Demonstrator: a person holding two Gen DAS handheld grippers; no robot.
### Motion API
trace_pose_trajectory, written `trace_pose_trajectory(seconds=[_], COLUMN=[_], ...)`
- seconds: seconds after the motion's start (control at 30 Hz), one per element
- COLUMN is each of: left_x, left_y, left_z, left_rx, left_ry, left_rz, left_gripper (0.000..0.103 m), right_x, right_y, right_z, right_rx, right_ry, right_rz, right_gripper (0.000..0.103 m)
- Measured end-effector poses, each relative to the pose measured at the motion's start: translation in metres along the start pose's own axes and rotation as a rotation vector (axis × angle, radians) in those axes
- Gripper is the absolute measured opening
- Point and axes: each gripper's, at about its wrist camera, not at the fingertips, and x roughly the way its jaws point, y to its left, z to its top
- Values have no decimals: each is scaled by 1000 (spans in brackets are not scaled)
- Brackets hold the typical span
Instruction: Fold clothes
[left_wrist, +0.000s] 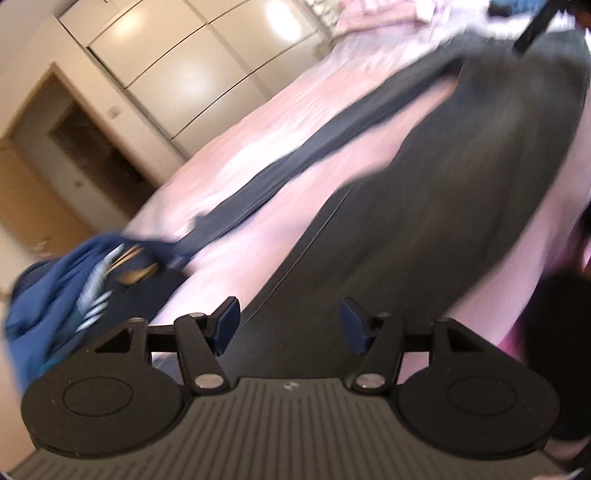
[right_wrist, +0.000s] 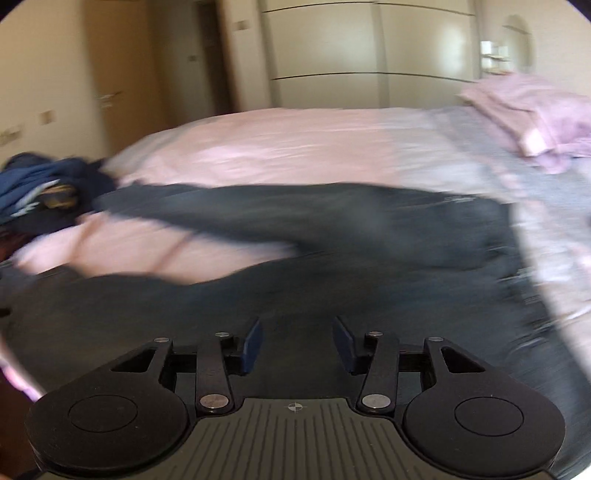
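Observation:
A dark grey long-sleeved garment (left_wrist: 461, 192) lies spread on the pink bed (left_wrist: 258, 122), one sleeve (left_wrist: 314, 147) stretched toward a heap of blue clothes (left_wrist: 74, 288). My left gripper (left_wrist: 290, 323) hangs over the garment's lower part, its jaws open and nothing between the blue pads (left_wrist: 225, 323). In the right wrist view the same garment (right_wrist: 332, 266) fills the foreground, its sleeve (right_wrist: 240, 206) reaching left to the blue heap (right_wrist: 40, 188). My right gripper (right_wrist: 297, 345) stands open above the dark cloth, empty. Both views are blurred.
A folded pink-lilac pile (right_wrist: 535, 118) sits at the bed's far right. Pale wardrobe doors (right_wrist: 369, 55) and a wooden door (left_wrist: 55, 155) stand beyond the bed. The other gripper's dark arm (left_wrist: 535, 26) shows at the left view's top right.

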Motion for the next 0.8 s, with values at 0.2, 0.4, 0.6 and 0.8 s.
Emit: trace_pose_trajectory(seconds=[0.2, 0.4, 0.6, 0.8], left_x=[6, 32, 54, 45], left_y=[10, 26, 52, 53], left_z=[-48, -26, 3, 2], left_rx=[205, 170, 96, 138], left_ry=[55, 17, -11, -42], left_rz=[82, 30, -35, -18], left_gripper=[57, 60, 63, 66], right_x=[16, 36, 73, 104], right_y=[95, 210, 294, 280], right_z=[-18, -35, -64, -30], right_rx=[-115, -560, -960, -760], right_ry=[8, 12, 1, 28], right_rz=[161, 341, 371, 410], right_gripper=[47, 70, 78, 77])
